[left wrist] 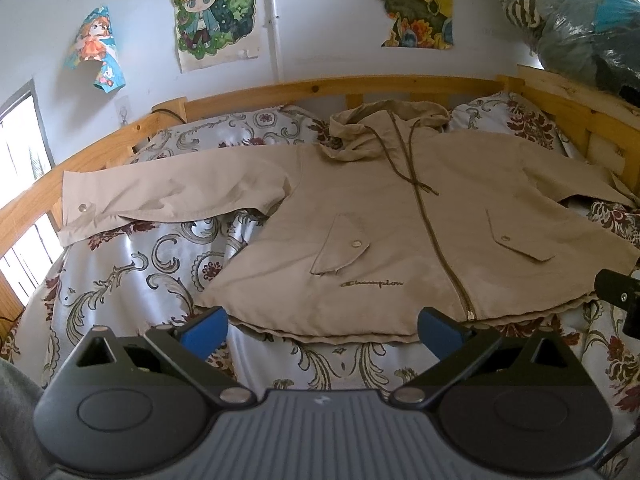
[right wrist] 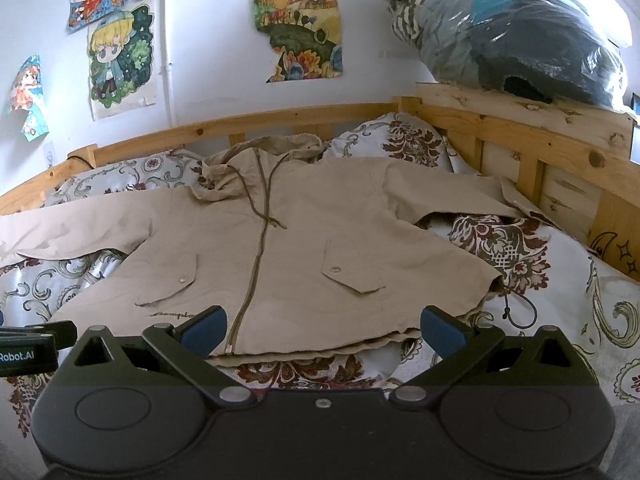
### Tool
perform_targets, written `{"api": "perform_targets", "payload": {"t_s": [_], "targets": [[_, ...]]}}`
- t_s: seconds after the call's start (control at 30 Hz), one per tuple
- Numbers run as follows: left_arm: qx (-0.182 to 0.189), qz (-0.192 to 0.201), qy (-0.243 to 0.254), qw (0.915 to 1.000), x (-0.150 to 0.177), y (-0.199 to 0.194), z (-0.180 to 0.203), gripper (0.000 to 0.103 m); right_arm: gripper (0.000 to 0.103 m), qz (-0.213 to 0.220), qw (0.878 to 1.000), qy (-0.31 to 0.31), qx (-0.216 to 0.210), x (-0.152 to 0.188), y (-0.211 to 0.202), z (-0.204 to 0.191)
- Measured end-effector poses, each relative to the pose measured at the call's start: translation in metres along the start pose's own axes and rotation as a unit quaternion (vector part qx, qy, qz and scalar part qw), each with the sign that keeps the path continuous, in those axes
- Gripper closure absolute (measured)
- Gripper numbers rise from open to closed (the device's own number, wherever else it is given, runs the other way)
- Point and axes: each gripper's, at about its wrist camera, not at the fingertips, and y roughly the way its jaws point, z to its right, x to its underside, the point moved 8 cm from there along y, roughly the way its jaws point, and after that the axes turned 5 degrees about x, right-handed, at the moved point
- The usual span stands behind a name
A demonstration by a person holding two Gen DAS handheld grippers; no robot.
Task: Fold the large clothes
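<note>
A beige hooded zip jacket (left wrist: 384, 216) (right wrist: 280, 240) lies front-up and spread flat on the bed, hood toward the wall, both sleeves stretched out sideways. My left gripper (left wrist: 322, 332) hovers just short of the hem, left of the zip's lower end, open with nothing between its blue fingertips. My right gripper (right wrist: 324, 332) is at the hem to the right of the zip, also open and empty. Part of the right gripper (left wrist: 618, 292) shows at the right edge of the left wrist view, and part of the left gripper (right wrist: 32, 346) at the left edge of the right wrist view.
A floral bedspread (left wrist: 132, 272) (right wrist: 560, 320) covers the bed. A wooden rail (left wrist: 320, 88) (right wrist: 520, 136) runs along the far side and the right end. Plastic-wrapped bundles (right wrist: 520, 32) sit on the right rail. Posters (left wrist: 212, 12) hang on the wall; a window (left wrist: 20, 160) is at left.
</note>
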Motion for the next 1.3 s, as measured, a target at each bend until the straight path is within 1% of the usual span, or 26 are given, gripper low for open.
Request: {"api": "perform_targets", "payload": {"t_s": [0.43, 0.83, 0.93, 1.03, 1.07, 1.13, 1.17, 1.23, 1.3], "targets": [[-0.001, 0.007, -0.005, 1.0, 0.0, -0.002, -0.002, 0.001, 0.001, 0.0, 1.0, -0.002, 0.001, 0.001, -0.001, 0.001], [-0.005, 0.002, -0.003, 1.0, 0.002, 0.002, -0.003, 0.001, 0.001, -0.001, 1.0, -0.003, 0.0, 0.0, 0.0, 0.001], [-0.001, -0.005, -0.008, 1.0, 0.0, 0.001, -0.004, 0.001, 0.001, -0.003, 1.0, -0.002, 0.003, 0.0, 0.0, 0.002], [0.016, -0.023, 0.002, 0.9996, -0.013, 0.001, -0.001, 0.001, 0.001, -0.008, 1.0, -0.001, -0.004, -0.006, -0.003, 0.002], [0.025, -0.022, 0.01, 0.9994, -0.021, -0.001, 0.002, 0.001, 0.001, -0.005, 1.0, -0.008, -0.01, -0.006, -0.003, 0.001], [0.039, -0.01, 0.037, 0.9985, -0.039, -0.004, 0.006, 0.001, 0.001, 0.002, 1.0, -0.028, -0.015, -0.02, -0.007, 0.004], [0.041, -0.005, 0.054, 0.9977, -0.048, -0.004, 0.009, 0.001, 0.001, 0.01, 0.999, -0.034, -0.014, -0.03, -0.01, 0.009], [0.031, 0.006, 0.082, 0.9961, -0.07, 0.0, 0.012, 0.001, 0.001, 0.028, 0.999, -0.036, -0.013, -0.053, -0.015, 0.024], [0.03, 0.015, 0.094, 0.995, -0.086, 0.008, 0.015, 0.001, 0.001, 0.041, 0.999, -0.027, -0.008, -0.073, -0.014, 0.046]]}}
